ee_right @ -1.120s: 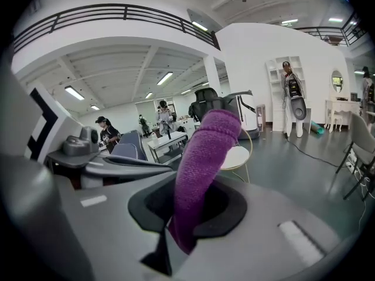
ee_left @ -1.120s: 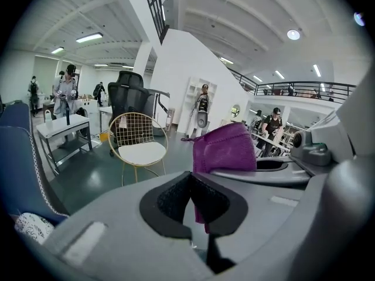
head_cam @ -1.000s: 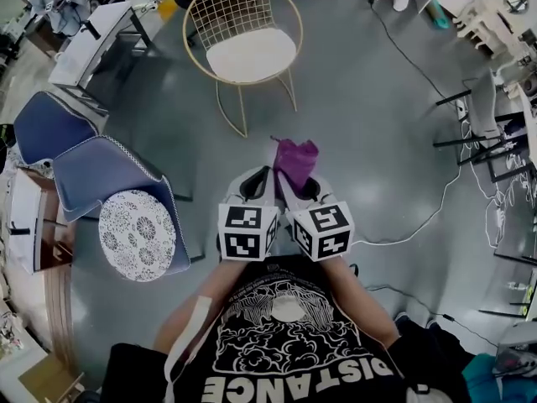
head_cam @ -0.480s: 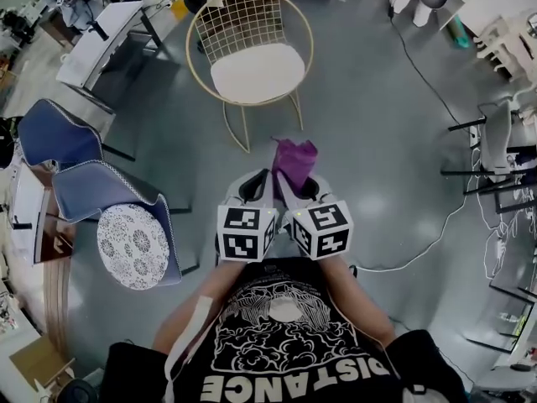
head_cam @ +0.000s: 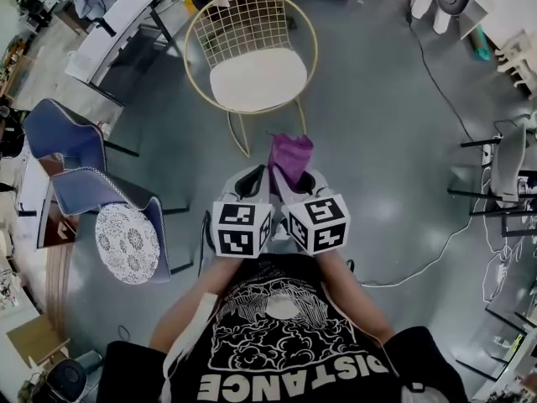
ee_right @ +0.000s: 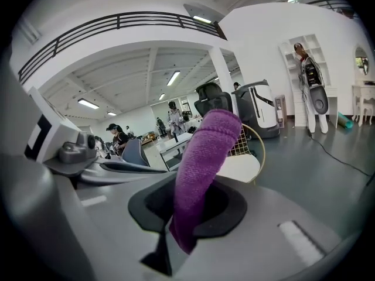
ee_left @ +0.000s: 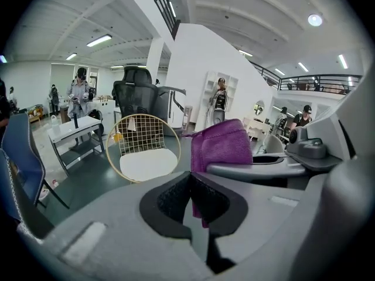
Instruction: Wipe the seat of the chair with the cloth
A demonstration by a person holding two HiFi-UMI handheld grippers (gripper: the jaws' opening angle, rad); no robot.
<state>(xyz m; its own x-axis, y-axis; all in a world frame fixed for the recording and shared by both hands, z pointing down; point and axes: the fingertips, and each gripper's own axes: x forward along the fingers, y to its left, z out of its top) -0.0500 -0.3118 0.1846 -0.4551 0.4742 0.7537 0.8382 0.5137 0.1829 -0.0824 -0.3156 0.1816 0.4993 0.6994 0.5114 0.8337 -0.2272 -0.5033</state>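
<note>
Cloth (head_cam: 290, 156) purple, pinched upright in right gripper (head_cam: 291, 188); left gripper (head_cam: 253, 186) jaws together, empty; chair (head_cam: 249, 25) ahead, seat (head_cam: 256, 81) well apart

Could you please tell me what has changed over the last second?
The gold wire chair sits lower in the head view, so the person has apparently moved nearer it. Nothing was grasped or released: the right claw stays shut on the purple cloth, and the left claw stays shut and empty.
</note>
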